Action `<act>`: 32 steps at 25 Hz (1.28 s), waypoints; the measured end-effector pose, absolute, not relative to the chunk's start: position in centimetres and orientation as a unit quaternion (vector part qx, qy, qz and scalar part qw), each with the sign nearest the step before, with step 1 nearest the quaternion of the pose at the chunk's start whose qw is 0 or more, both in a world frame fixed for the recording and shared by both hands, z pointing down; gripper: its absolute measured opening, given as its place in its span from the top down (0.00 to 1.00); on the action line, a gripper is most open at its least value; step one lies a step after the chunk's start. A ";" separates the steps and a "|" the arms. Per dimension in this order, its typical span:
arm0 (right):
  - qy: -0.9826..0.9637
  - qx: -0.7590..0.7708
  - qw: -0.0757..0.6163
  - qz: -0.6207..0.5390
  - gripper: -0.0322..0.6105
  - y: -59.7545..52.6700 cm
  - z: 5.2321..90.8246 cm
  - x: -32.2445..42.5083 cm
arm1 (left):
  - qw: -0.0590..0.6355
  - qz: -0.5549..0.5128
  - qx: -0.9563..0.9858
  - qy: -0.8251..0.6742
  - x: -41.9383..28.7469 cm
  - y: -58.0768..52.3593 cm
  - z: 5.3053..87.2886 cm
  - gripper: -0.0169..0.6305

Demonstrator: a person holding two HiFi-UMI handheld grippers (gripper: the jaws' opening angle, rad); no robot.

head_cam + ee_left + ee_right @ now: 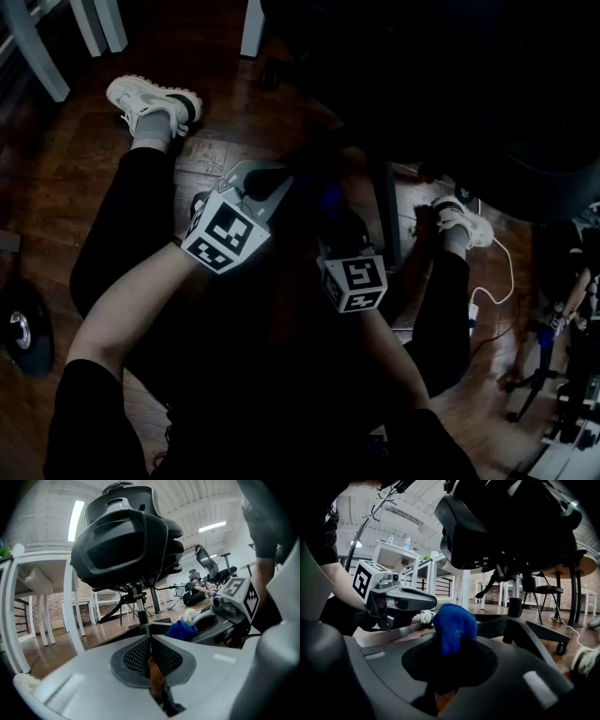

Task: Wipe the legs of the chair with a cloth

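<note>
Cloth [453, 625], blue and bunched, sits clamped in the right gripper's [445, 667] jaws — just beyond it the black chair's leg [525, 632] runs off to the right, and the left gripper [151, 660], jaws together on nothing, hovers close at left.

The head camera looks steeply down from above the person's lap. It takes in both forearms, the left gripper [265, 180] left of centre, the right gripper [330, 211] just beside it, and the wooden floor [56, 159]. Each gripper camera sits low near the floor and faces almost level along its own jaws. Close ahead is the office chair [124, 536], whose seat underside fills the upper frame. The left gripper view catches the right gripper at its right side, and the right gripper view catches the left at its left. Both show the blue cloth [452, 625].
</note>
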State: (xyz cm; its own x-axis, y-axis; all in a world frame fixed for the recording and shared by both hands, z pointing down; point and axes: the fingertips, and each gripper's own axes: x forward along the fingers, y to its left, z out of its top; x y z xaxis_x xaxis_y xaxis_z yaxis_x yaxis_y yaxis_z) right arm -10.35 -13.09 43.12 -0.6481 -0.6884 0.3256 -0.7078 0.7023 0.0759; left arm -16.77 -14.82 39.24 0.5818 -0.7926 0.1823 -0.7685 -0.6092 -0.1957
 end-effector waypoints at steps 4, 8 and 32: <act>-0.912 0.369 0.177 0.021 0.82 -16.1 43.0 -14.4 | 0.039 -0.116 -0.883 0.453 -20.2 -15.9 39.7 0.97; -0.918 0.360 0.164 -0.034 0.82 -20.5 40.5 -19.0 | -0.010 -0.056 -0.867 0.495 -23.3 -17.0 40.0 0.97; -0.807 0.451 0.381 -0.016 0.82 -30.1 46.6 -16.2 | -0.155 0.027 -0.842 0.515 -28.0 -15.1 45.7 0.97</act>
